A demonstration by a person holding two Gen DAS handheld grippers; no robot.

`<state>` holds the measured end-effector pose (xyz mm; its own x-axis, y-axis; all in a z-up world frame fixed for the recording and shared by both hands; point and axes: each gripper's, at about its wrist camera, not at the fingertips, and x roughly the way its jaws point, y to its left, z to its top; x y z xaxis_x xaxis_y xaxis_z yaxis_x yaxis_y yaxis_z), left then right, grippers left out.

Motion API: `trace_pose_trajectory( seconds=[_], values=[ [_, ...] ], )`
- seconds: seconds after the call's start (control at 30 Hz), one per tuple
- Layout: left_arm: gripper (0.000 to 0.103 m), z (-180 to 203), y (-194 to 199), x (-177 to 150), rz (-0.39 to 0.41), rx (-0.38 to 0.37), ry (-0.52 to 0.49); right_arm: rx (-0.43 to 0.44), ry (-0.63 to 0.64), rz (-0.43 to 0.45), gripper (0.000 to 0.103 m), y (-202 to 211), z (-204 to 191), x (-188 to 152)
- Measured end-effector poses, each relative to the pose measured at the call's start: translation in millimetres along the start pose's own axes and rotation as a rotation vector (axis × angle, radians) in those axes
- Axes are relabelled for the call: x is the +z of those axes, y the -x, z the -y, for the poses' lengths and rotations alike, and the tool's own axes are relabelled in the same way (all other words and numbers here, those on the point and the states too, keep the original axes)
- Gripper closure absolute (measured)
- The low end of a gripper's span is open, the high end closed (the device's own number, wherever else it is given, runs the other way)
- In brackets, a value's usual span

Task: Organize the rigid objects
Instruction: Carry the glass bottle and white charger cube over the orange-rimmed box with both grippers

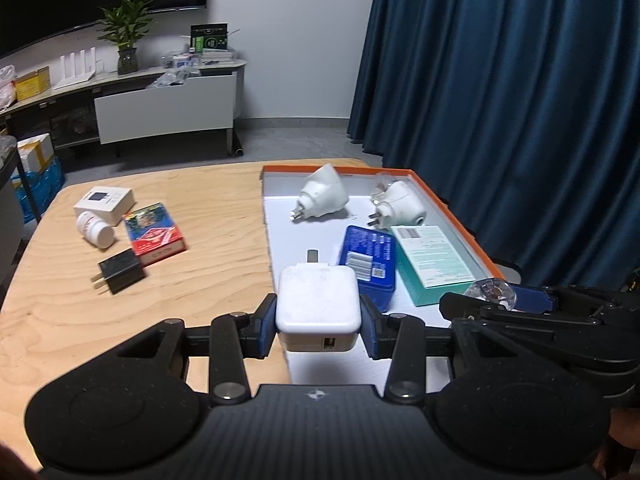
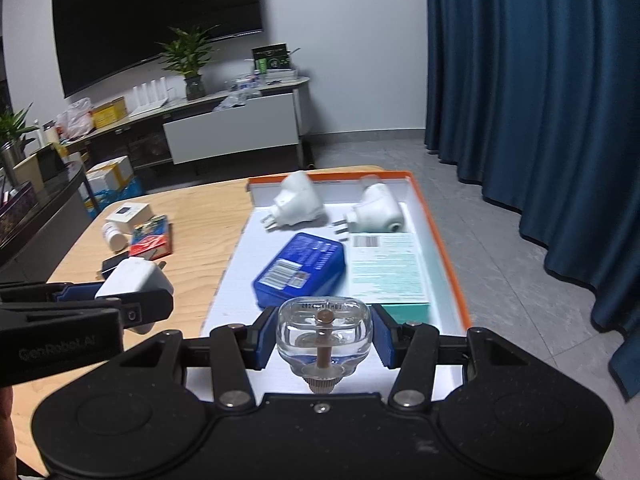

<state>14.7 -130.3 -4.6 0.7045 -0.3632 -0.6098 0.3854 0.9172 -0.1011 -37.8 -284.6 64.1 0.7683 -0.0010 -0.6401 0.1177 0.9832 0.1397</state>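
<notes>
My left gripper (image 1: 319,322) is shut on a white USB charger (image 1: 317,304), held above the near left edge of the orange-rimmed white tray (image 1: 452,204). My right gripper (image 2: 324,330) is shut on a clear glass bottle (image 2: 324,332) with a brown wick, over the tray's near end. The tray holds two white plug-in devices (image 1: 320,194) (image 1: 400,204), a blue box (image 1: 370,256) and a teal box (image 1: 436,260). On the wooden table (image 1: 160,280) to the left lie a black charger (image 1: 119,271), a red card box (image 1: 154,234), a white pill bottle (image 1: 95,229) and a white box (image 1: 105,202).
A dark blue curtain (image 1: 500,60) hangs to the right of the table. A low cabinet (image 1: 164,108) with a plant (image 1: 126,32) stands against the far wall, under a dark screen. Boxes sit on the floor at the left.
</notes>
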Motion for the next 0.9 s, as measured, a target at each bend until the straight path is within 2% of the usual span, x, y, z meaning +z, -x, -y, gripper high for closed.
trace_pose_trajectory(
  seconds=[0.33, 0.9],
  values=[
    [0.061, 12.5, -10.1, 8.8, -0.001, -0.020, -0.015, -0.027, -0.028, 0.002, 0.043, -3.4, 17.8, 3.2],
    [0.061, 10.3, -25.9, 30.2, 0.011, -0.009, -0.005, -0.023, -0.004, 0.009, 0.043, -21.6, 17.2, 25.3]
  ],
)
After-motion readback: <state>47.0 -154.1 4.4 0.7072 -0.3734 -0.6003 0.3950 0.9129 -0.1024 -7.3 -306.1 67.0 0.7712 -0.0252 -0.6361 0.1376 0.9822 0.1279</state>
